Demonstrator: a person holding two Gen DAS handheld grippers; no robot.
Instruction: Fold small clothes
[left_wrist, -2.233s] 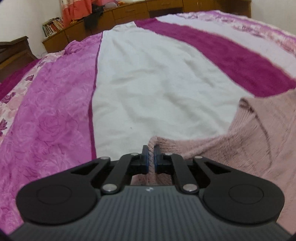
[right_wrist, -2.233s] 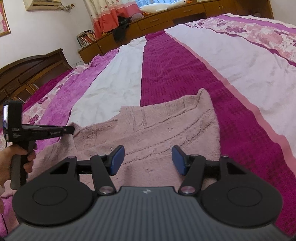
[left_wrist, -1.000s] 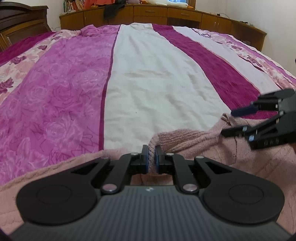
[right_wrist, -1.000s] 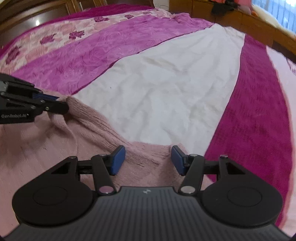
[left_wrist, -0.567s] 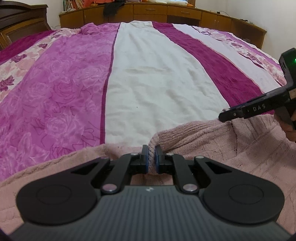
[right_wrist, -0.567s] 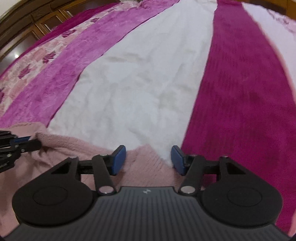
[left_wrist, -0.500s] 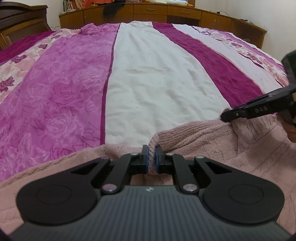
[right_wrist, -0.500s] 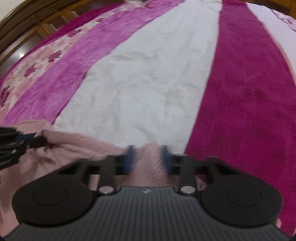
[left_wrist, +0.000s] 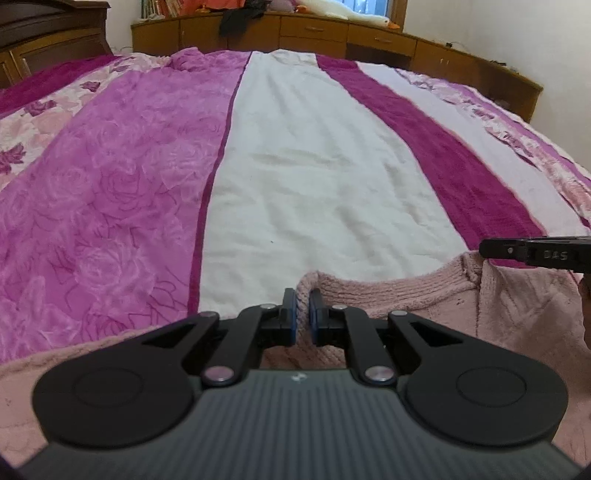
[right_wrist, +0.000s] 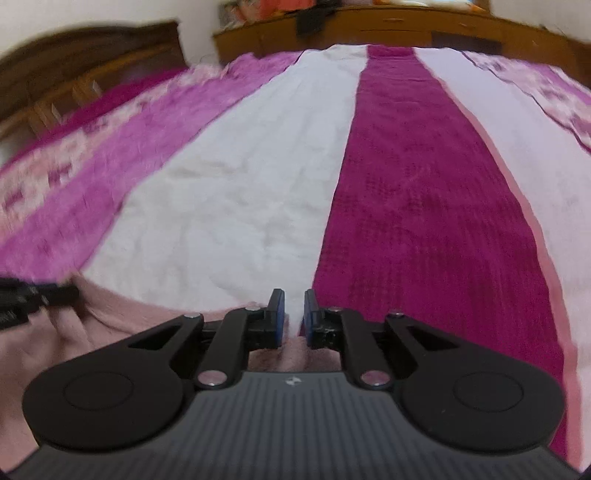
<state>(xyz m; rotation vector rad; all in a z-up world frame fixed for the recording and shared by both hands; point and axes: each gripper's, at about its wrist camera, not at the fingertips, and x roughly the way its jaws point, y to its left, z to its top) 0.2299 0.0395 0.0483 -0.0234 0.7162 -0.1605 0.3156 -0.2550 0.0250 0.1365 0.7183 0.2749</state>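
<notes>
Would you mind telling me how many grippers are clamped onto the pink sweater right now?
2. The left gripper pinches the pink sweater at its ribbed edge over the white stripe; the right gripper pinches the edge further right, beside the magenta stripe.

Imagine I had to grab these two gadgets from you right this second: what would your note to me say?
Left gripper: shut on the far edge of the pink sweater.
Right gripper: shut on the same edge, further right, where the sweater ends near the dark magenta stripe.
The sweater lies on the striped bedspread, its near part under both grippers.
Done: both ends of the far edge are gripped.
Left: no fold shows yet. Probably carry that edge over, lay it down, then finish folding.
</notes>
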